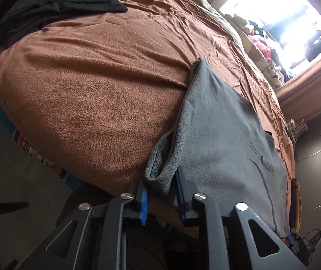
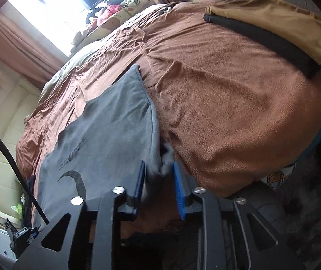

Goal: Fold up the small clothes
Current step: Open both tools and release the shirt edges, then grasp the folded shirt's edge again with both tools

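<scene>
A grey t-shirt with a dark printed logo lies flat on the brown blanket, near the bed's front edge. Its sleeve end droops between the blue pads of my left gripper. The jaws stand apart and do not pinch the sleeve. In the right wrist view the same t-shirt lies to the left. A blurred bit of its edge sits just ahead of my right gripper, whose jaws are open with a clear gap between the pads.
A black garment with a printed motif lies at the bed's far left corner. Folded tan and black clothes are stacked at the far right. Soft toys line the bright window. The bed edge drops to the floor.
</scene>
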`<state>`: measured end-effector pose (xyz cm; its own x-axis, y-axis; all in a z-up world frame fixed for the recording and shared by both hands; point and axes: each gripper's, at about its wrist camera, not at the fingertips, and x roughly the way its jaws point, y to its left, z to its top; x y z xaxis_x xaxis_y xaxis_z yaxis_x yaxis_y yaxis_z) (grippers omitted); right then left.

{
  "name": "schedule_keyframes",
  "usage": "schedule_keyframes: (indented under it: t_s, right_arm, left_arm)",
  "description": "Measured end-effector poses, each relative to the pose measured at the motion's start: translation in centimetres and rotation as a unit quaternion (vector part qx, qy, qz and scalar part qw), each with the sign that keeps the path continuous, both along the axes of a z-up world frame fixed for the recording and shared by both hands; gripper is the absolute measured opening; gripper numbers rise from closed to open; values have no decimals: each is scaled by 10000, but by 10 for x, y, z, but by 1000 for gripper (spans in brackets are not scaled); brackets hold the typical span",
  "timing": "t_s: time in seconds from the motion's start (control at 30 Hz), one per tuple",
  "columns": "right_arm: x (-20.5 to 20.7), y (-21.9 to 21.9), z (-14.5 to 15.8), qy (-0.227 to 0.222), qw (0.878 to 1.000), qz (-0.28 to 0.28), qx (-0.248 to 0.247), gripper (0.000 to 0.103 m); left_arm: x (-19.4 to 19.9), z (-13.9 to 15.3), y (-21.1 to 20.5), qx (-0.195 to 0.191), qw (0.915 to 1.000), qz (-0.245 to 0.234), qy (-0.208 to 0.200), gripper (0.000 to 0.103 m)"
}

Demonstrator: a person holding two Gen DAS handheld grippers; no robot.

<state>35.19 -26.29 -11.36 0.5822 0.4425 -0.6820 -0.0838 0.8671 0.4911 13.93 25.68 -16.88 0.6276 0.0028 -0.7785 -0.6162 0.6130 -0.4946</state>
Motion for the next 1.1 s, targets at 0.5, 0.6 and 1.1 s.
schedule_keyframes:
  t_s: [0.5,0.6,1.1]
  right_arm:
    - [63,18,24,-283,9970,607,-391,57]
    - [86,26,23,-222,9963,710,-428,57]
    - [195,76,6,212,9925,1106,-484,72]
  left_arm:
    - [24,20,26,206,9996,-122,-128,55]
    - [42,29,32,338,9991,-242,-109,54]
    - [155,48,70,714,9942,-776,210,55]
